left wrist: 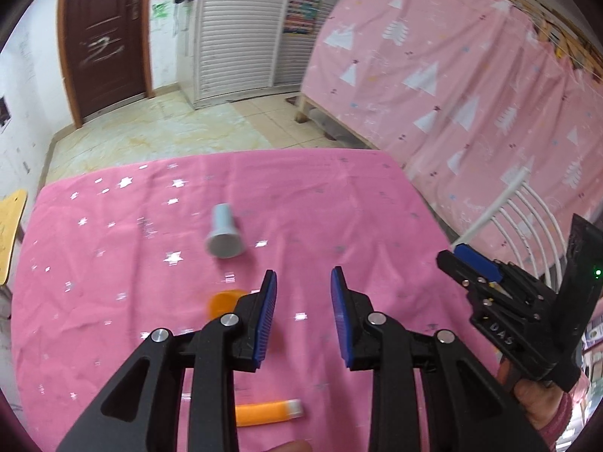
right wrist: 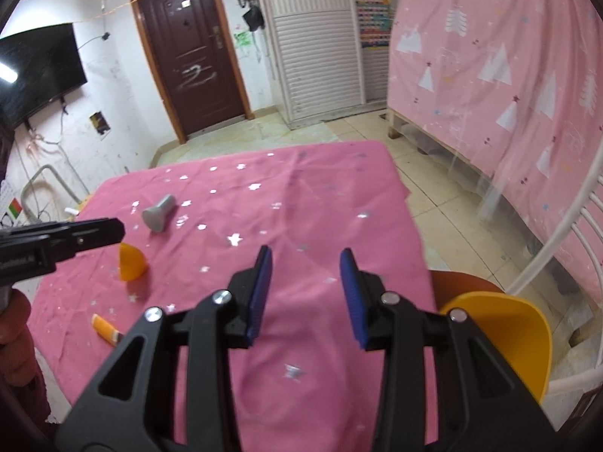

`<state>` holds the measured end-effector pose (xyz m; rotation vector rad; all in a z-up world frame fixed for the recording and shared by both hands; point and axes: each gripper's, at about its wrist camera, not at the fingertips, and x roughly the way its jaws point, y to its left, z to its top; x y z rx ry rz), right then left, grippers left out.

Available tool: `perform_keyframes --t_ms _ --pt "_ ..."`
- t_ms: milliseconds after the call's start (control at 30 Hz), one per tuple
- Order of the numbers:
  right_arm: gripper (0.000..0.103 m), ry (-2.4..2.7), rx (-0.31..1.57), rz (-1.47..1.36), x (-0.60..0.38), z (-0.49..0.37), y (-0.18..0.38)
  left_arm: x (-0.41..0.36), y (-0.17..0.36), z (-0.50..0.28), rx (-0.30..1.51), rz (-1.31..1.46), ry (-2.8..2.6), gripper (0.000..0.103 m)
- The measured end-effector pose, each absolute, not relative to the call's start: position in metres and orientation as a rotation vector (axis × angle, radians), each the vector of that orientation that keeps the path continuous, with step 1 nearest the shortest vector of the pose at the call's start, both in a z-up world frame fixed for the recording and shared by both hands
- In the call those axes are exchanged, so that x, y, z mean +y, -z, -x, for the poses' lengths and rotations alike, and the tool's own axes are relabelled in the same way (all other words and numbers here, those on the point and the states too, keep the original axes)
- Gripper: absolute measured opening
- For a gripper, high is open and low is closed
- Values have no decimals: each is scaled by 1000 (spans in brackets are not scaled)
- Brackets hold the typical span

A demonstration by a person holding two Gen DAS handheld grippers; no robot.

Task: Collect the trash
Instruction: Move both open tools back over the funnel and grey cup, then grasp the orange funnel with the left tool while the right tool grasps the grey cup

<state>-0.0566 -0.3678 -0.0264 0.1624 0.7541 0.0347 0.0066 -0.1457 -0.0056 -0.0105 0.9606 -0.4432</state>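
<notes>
- the left gripper [left wrist: 303,282] hangs over the pink star-printed cloth [left wrist: 113,263] with its blue pads apart and only cloth showing in the gap.
- the right gripper [right wrist: 305,260] is the same: pads apart, nothing between them, bare cloth below.
- each tool shows in the other's view; the right one sits at the right edge of the left wrist view, held by a hand in a pink sleeve [left wrist: 542,399], half cut off.
- the grey cup [left wrist: 224,231] lies on its side near the middle of the cloth, open mouth toward the cameras; its inside is too blurred to tell if it holds anything.
- the orange half-shell [right wrist: 131,261] (a small bowl-like piece) rests on the cloth nearer than the cup; in the left wrist view the left finger hides most of it, and what is in it cannot be told.
- the orange tube with a pale end [left wrist: 269,410] lies flat on the cloth at the near edge, partly behind the left gripper's arms; its label is unreadable.
- the three pieces lie apart from each other, all left of the right gripper's line.
- an orange chair seat [right wrist: 508,324] stands just beside the cloth's right edge, cut by the gripper body, with a white slatted frame [right wrist: 565,226] behind it.
- a pink tree-print curtain [right wrist: 508,75] hides whatever stands behind it.
</notes>
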Motion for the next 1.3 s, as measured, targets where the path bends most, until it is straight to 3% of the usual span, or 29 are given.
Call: perform_keyframes --t_ms 167,333,400,700,900,967,1067,1300 --pt "35 -79 760 -131 -341 44 25 -115 13 -16 975 37 412 26" --pt "36 -112 766 -102 -318 32 23 -98 26 -18 990 41 412 53" --pt "36 -119 768 -91 -311 29 22 -96 32 -19 999 37 418 55" --pt "36 -134 770 -70 -296 15 20 -101 58 -27 1032 26 441 55" --pt "44 -128 783 -72 -295 10 25 -112 66 -31 1028 6 461 54" --pt "44 -131 785 -72 -294 8 25 -113 68 -33 1029 6 463 50" --pt "44 -139 787 -69 -290 5 26 -113 71 -34 1026 0 463 34" --pt "44 -166 795 -58 -279 -4 29 -98 67 -33 1014 45 447 33"
